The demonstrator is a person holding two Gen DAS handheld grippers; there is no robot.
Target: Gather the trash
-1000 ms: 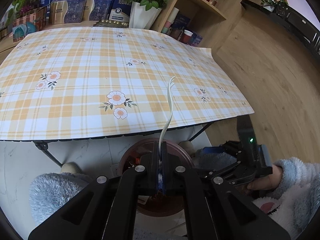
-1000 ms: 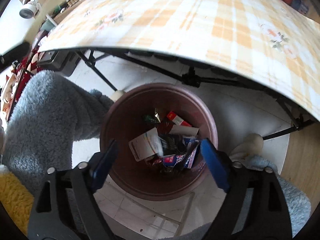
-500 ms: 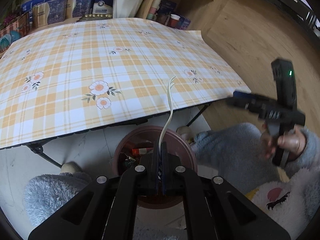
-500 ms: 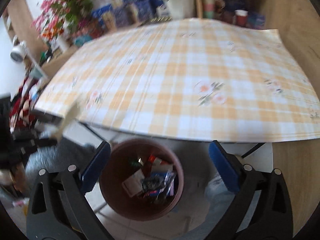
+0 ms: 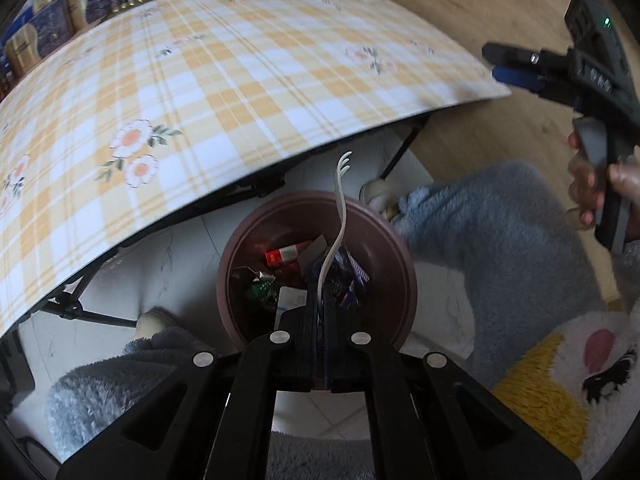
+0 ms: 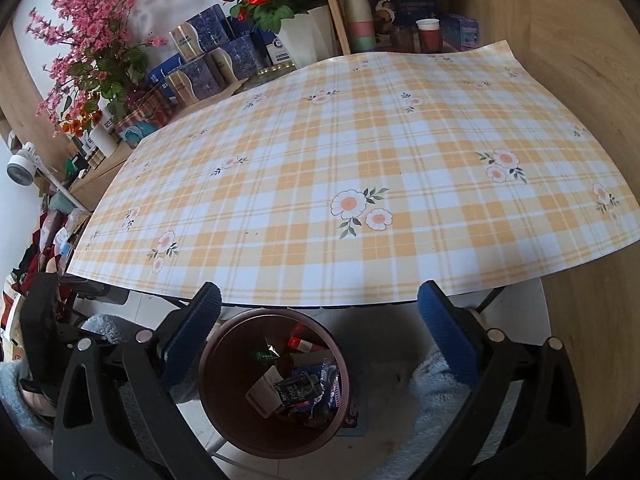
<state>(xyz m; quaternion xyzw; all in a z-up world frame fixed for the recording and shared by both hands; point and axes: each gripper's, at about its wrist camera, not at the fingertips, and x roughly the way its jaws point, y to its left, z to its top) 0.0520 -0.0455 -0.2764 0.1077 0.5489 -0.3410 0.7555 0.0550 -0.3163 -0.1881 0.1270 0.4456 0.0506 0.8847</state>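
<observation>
The left claw [image 5: 319, 322] is pressed together on the handle end of a thin white plastic fork [image 5: 340, 216], which stands up and away from the pads with its tines at the far end. It points steeply down, held directly above the brown trash bin [image 5: 400, 264], presumably so that the fork falls inside the rim when let go. The bin stands on the pale floor just under the near edge of the bench [image 5: 240, 72], between the person's knees in fluffy grey trousers; it already holds wrappers, a red-and-white packet and a white card. The fork is not yet in the bin. The bench top, under a yellow plaid cloth with flower prints, shows no trash in either view. To the right, the right claw [image 6: 320, 336] is spread wide with nothing between its blue pads [image 6: 448, 340]; it is held higher, looking out over the bench and down at the bin, probably kept clear so the drop is unobstructed. Judged stage: last item over the bin, release pending. Risk: a light, curved fork could catch the rim.
</observation>
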